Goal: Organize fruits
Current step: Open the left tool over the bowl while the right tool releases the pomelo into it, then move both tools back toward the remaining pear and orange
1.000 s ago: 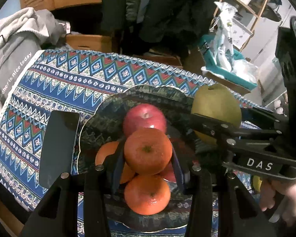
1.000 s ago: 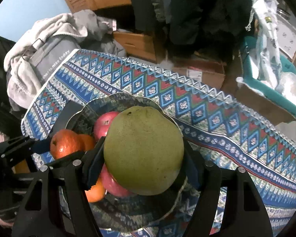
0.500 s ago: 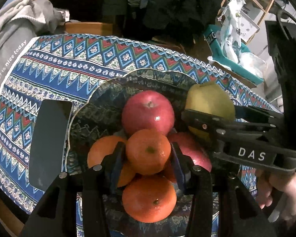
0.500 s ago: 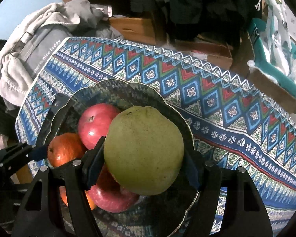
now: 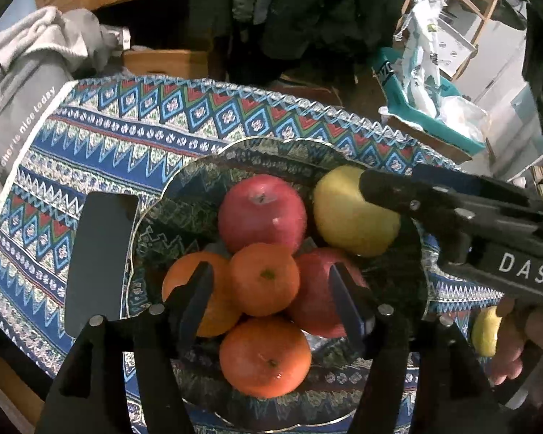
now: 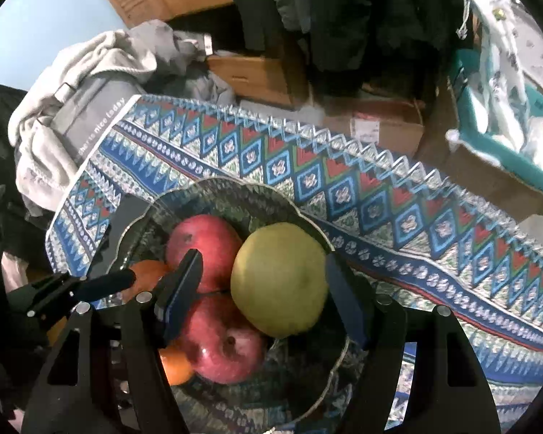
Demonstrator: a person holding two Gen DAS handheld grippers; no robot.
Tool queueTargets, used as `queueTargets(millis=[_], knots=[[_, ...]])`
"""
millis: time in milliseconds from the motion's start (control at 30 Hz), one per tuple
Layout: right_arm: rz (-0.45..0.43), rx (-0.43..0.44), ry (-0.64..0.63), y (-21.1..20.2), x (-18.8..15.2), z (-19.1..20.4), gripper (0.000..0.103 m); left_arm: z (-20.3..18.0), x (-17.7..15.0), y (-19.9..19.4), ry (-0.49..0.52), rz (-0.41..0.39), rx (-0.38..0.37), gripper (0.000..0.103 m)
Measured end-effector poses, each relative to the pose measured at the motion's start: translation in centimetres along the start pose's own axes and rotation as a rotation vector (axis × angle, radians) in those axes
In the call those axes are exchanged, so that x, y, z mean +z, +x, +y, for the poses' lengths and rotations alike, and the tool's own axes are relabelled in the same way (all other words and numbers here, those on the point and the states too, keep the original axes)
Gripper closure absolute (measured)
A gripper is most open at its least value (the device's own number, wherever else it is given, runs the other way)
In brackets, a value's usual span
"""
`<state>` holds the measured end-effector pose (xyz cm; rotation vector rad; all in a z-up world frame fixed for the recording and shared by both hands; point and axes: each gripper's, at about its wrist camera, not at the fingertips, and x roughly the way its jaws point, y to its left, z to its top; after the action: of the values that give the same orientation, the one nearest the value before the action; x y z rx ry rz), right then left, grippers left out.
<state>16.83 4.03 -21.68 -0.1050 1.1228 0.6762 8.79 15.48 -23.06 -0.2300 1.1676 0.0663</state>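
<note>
A dark patterned bowl [image 5: 184, 195] on the patterned tablecloth holds two red apples [image 5: 262, 213], three oranges and a yellow-green pear [image 5: 351, 213]. My left gripper [image 5: 271, 285] is open, its fingers apart on either side of the top orange [image 5: 264, 280], which rests on the pile. My right gripper [image 6: 262, 282] is open around the pear [image 6: 278, 278], which sits in the bowl [image 6: 144, 217] beside the apples [image 6: 202, 246]. The right gripper's finger [image 5: 398, 188] crosses the left wrist view.
A black phone [image 5: 97, 260] lies on the cloth left of the bowl. A yellow lemon [image 5: 485, 332] shows by the hand at the right. Clothes, a grey bag [image 6: 83, 115], cardboard boxes and a teal bin [image 5: 434, 115] stand beyond the table's far edge.
Both grippers came down to the bowl and opened. The orange now rests on the pile and the pear sits in the bowl, both let go.
</note>
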Motion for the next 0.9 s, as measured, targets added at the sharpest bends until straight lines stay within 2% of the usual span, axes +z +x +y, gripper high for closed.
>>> queueTargets(millis=[300, 900], knots=[[-0.066, -0.143, -0.050, -5.1, -0.3, 0.0, 0.030, -1.9, -0.1, -3.3, 0.049, -0.062, 0.008, 0.032], [-0.166, -0.256, -0.048, -15.0, -4.5, -1.5, 0.024, -7.2, -1.3, -8.6, 0.157, -0.136, -0.009, 0.026]])
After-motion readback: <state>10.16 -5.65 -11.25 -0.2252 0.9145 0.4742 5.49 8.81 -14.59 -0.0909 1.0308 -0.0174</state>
